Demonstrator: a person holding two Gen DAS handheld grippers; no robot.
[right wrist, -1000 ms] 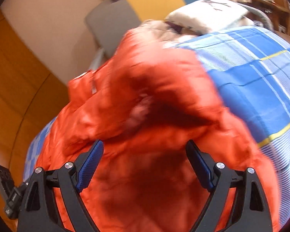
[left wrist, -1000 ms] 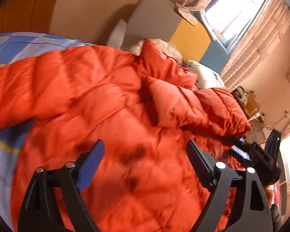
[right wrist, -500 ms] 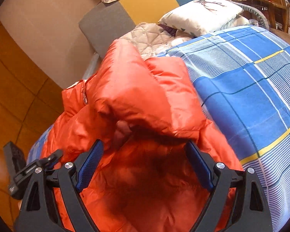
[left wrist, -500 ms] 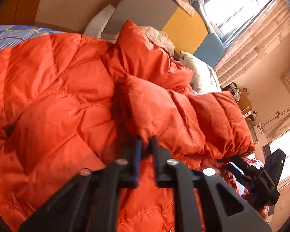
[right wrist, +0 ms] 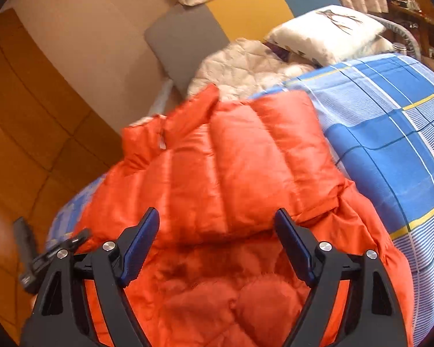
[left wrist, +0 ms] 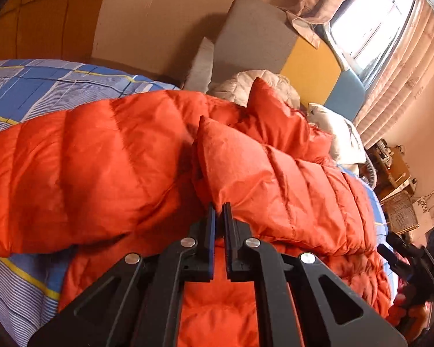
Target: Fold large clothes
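Now the left tool [left wrist: 219, 206] pinches a thin fold of the orange jacket [left wrist: 130, 156] just ahead, which may slip free, while the right tool [right wrist: 217, 225] hangs spread.

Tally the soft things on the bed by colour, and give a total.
Orange: 1, the puffy quilted down jacket spread over the bed
Blue checked: 1, the bed sheet with yellow lines under it
Cream: 1, the quilted cream garment bunched at the head end
White: 1, the white printed pillow beside it
Total: 4
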